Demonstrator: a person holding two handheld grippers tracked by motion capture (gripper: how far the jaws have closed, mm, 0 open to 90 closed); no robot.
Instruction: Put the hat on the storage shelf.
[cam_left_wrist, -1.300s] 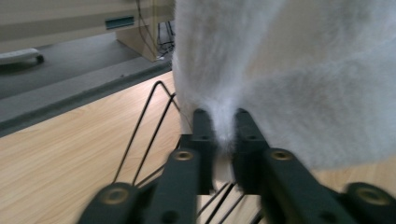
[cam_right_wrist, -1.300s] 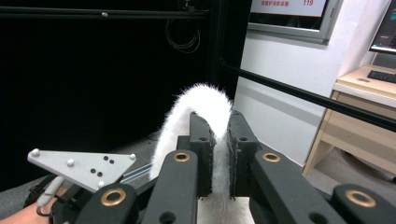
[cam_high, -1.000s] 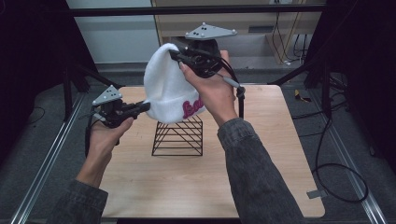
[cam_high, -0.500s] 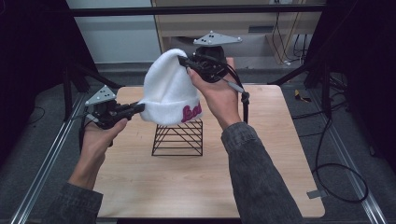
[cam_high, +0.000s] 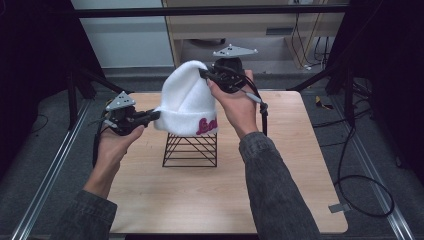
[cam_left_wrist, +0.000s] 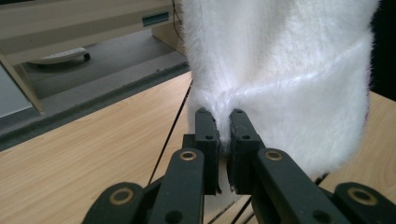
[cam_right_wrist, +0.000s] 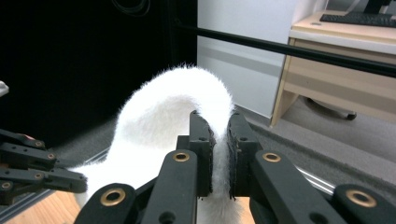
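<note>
The white hat (cam_high: 187, 102) hangs in the air just above the black wire rack (cam_high: 190, 150), which stands near the middle of the wooden surface (cam_high: 300, 165). Both tongs carry it: the left tongs (cam_high: 150, 116) are closed tight on the left edge of the folded brim, and the right tongs (cam_high: 204, 74) are clamped on the fabric near the crown, at the far right of the hat. In the left gripper view the black jaws pinch a fold of the cuff, fur bulging around the pads; in the right gripper view the jaws squeeze a ridge of the crown, with the left tongs (cam_right_wrist: 70, 183) showing dark at the lower left. As a judgement, the hat is lifted and spread between the two grips, its opening facing down toward the rack, but it is not yet settled: the brim seems to float just over the top wires rather than rest on them, though contact at the near side is hard to tell. What is left would be lowering it over the rack and letting go. The hat is soft, fluffy plush, domed, with a thick turned-up cuff bearing pink embroidered lettering (cam_high: 206, 125). The rack is thin rigid wire, box-shaped, slanted bars across its near face. The surface is smooth, pale, grained wood.
</note>
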